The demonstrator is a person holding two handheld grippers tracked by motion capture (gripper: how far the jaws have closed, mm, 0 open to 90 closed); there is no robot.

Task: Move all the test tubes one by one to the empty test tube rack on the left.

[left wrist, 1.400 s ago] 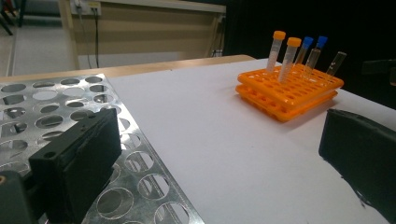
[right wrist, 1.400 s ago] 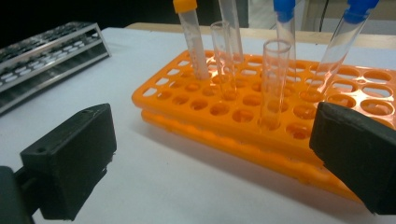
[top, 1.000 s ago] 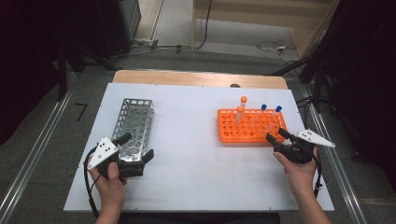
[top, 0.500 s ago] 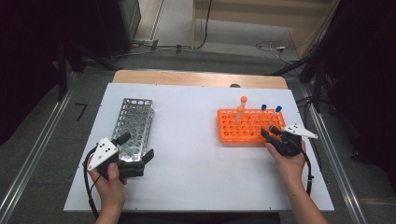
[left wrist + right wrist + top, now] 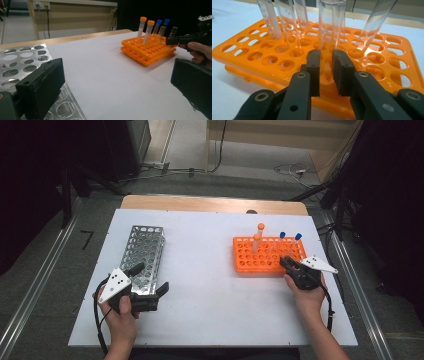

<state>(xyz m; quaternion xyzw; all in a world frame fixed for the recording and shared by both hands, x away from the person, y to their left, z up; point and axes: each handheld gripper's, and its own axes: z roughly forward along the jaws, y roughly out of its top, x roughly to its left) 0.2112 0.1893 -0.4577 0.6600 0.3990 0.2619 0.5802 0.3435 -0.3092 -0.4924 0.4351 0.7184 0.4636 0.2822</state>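
Observation:
An orange tube rack sits right of centre on the white table, holding two orange-capped tubes and two blue-capped tubes. My right gripper is at the rack's near right corner. Its jaws have just been closing and now press on an uncapped clear tube standing upright in a hole. At the near end of the metal rack, my left gripper rests on the table, open and holding nothing.
The white table top lies bare between the two racks. A wooden edge runs along its far side. Dark equipment and cables stand on the floor beyond, and metal rails flank the table.
My right gripper has moved left and down onto the orange rack's near right corner, and its jaws have gone from apart to shut. The left hand has stayed still.

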